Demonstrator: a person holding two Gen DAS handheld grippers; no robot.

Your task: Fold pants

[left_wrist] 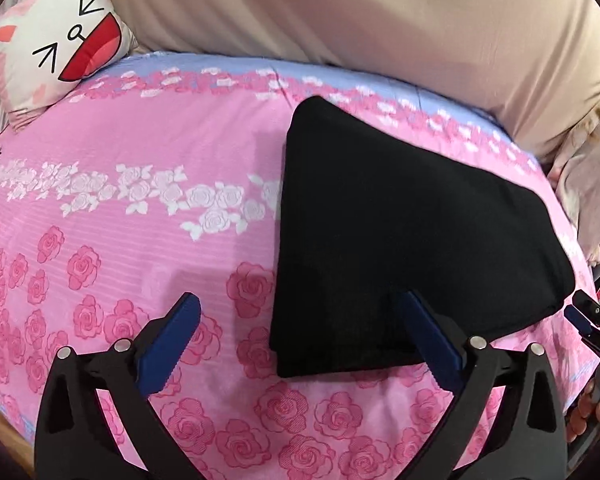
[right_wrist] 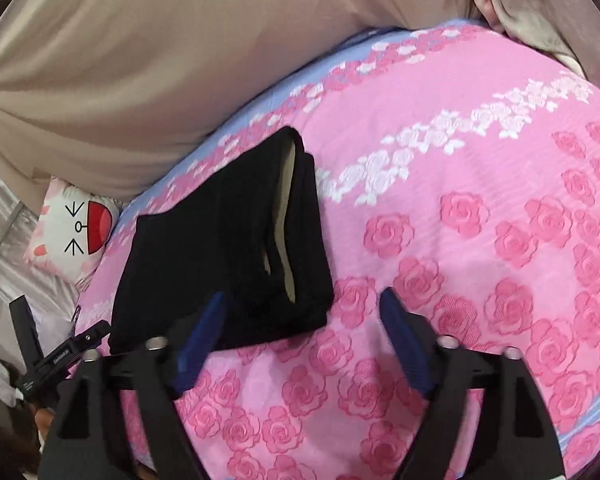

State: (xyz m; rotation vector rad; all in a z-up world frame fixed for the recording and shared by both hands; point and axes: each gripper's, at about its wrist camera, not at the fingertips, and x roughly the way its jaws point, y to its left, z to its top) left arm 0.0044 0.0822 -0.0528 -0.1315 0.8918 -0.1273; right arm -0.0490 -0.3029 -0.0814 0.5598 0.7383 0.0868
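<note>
Black pants [left_wrist: 400,232] lie folded into a compact stack on the pink rose-print bed cover [left_wrist: 140,208]. In the right wrist view the pants [right_wrist: 204,248] show their layered edges with a pale lining between them. My left gripper [left_wrist: 300,312] hovers over the near left corner of the stack, open wide, its right finger over the cloth and its left finger over bare cover. My right gripper [right_wrist: 300,308] stands open at the stack's near right corner, nothing pinched between its blue pads. The right gripper's tip [left_wrist: 584,316] shows at the far right of the left wrist view.
A cat-face cushion [left_wrist: 56,40] lies at the back left of the bed. Beige bedding [left_wrist: 340,12] is heaped along the far side. Pale crumpled fabric [left_wrist: 592,168] sits at the right. The bed cover [right_wrist: 480,240] stretches bare to the right of the pants.
</note>
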